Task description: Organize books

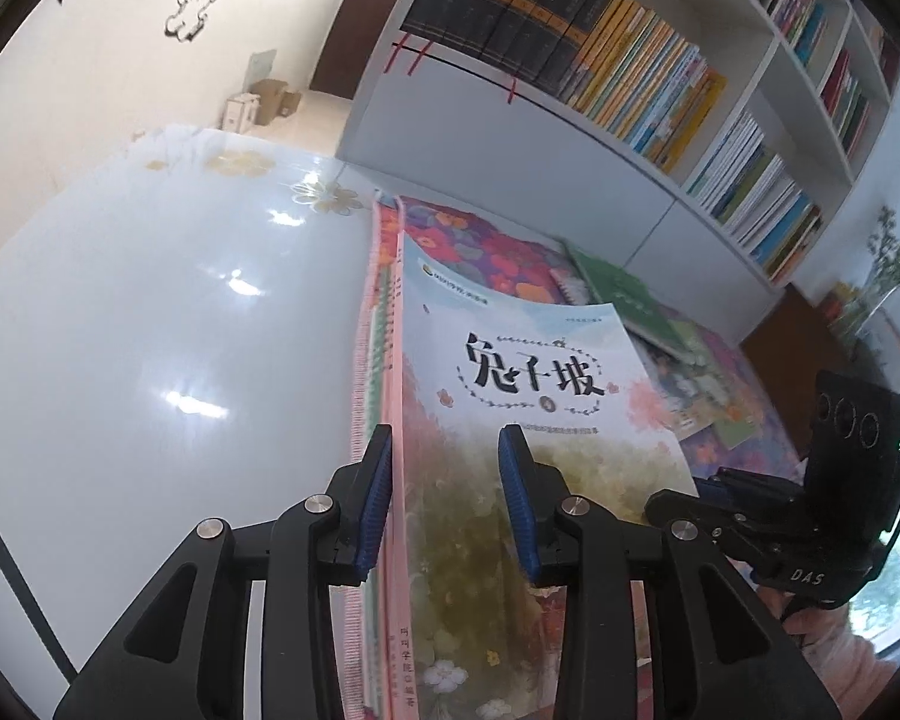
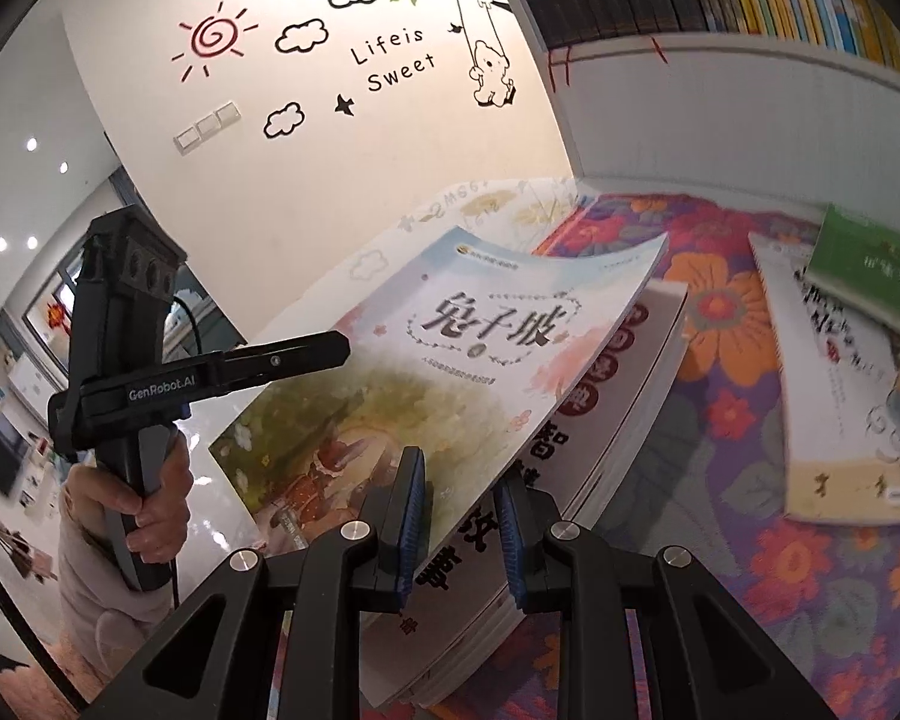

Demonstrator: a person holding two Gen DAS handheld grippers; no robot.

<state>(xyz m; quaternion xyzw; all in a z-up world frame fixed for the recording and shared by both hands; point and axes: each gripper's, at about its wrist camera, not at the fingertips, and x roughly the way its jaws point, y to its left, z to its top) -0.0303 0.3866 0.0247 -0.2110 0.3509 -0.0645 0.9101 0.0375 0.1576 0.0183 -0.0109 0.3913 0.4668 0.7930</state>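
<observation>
Through the left wrist camera, my left claw is spread a little and straddles the pink spine edge of the rabbit storybook. Its pads are not squeezing. The book lies at the edge of the floral mat, beside the glossy tabletop.

In the right wrist view, my right claw sits narrow around the storybook's near corner. I cannot tell whether it bites. The book rests tilted on a thick white book. The left claw points at its far edge.
</observation>
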